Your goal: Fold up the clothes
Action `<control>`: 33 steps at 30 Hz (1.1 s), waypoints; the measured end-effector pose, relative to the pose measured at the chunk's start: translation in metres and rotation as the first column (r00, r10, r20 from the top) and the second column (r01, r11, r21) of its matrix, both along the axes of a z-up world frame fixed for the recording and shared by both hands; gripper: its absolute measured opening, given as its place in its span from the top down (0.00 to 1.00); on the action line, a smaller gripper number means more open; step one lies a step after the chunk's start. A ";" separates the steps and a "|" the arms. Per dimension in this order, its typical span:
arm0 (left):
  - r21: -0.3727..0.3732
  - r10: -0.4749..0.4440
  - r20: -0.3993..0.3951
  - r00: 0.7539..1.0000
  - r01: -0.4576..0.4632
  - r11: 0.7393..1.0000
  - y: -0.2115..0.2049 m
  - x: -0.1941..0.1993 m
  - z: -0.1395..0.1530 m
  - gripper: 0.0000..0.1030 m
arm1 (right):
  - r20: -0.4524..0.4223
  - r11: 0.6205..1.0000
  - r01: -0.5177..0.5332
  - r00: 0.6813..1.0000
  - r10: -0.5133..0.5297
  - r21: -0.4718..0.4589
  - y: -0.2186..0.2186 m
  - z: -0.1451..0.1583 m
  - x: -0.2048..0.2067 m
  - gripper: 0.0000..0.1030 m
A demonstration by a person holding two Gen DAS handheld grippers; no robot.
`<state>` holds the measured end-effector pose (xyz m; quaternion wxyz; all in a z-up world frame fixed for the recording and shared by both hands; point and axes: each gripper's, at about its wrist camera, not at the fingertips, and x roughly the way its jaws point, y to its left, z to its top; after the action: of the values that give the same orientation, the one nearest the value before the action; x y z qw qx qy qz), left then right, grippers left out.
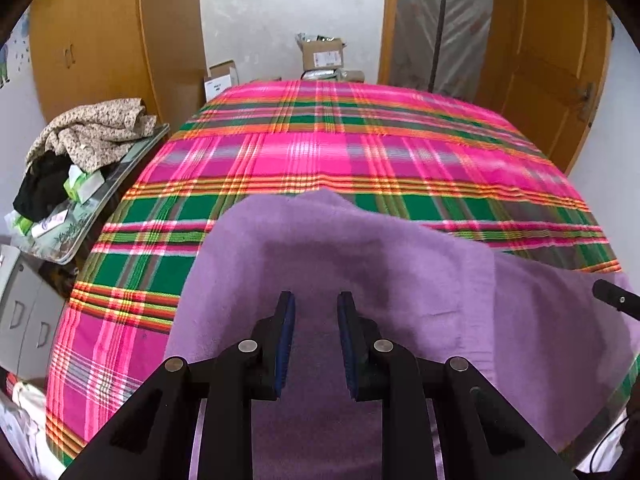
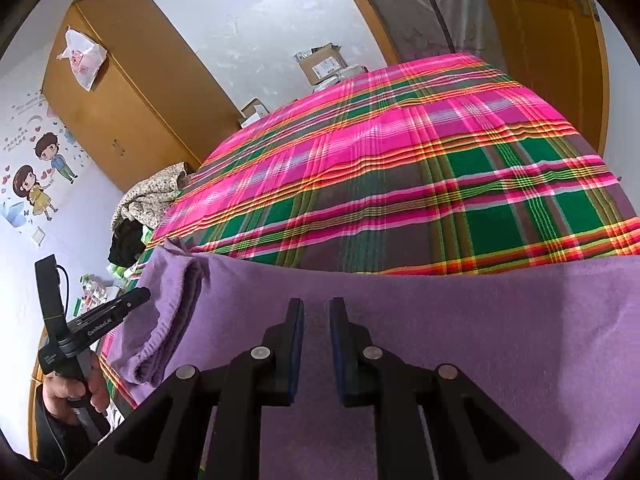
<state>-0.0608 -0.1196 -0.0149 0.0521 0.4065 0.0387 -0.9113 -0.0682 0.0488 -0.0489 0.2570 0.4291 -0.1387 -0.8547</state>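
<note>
Purple fleece, a soft garment (image 1: 360, 248), lies spread over the near part of a bed covered with a bright pink, green and orange plaid blanket (image 1: 320, 152). In the left wrist view the left gripper (image 1: 316, 308) hangs above the cloth with its jaws a narrow gap apart; the purple fabric shows between and beyond the blue pads (image 1: 286, 336), but nothing is pinched between them and whether the tips touch the cloth cannot be told. In the right wrist view the right gripper (image 2: 316, 312) is over the same garment (image 2: 460, 320), its jaws also parted by a slim gap, with only the fabric's surface seen through it and no fold caught. At the left side of the garment in that view a thick rolled or doubled edge (image 2: 172, 320) runs toward the bed's near corner. Just beside that edge a hand (image 2: 76, 390) grips the handle of the left gripper (image 2: 132, 300), whose tip hangs over the cloth. The garment's far edge lies straight across the plaid, ahead of both sets of jaws. Beside the bed a heap of clothes (image 1: 92, 132) sits on a side table (image 1: 120, 184), and a wooden wardrobe (image 2: 132, 92) stands behind.
</note>
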 end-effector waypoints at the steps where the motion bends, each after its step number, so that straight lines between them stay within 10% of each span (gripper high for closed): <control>1: 0.002 -0.002 -0.005 1.000 0.002 1.000 0.001 0.001 0.002 0.78 | -0.003 1.000 0.000 1.000 0.000 0.000 0.000 0.001 0.001 0.87; 33: 0.060 -0.123 -0.019 0.992 0.124 0.990 0.053 0.039 0.001 0.78 | -0.021 0.980 0.196 0.981 -0.195 0.042 0.082 0.002 0.035 0.87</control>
<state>-0.0217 -0.0667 -0.0141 -0.0171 0.4025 0.0418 -0.9143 -0.0329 0.1311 -0.0469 0.1634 0.4116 -0.1591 -0.8823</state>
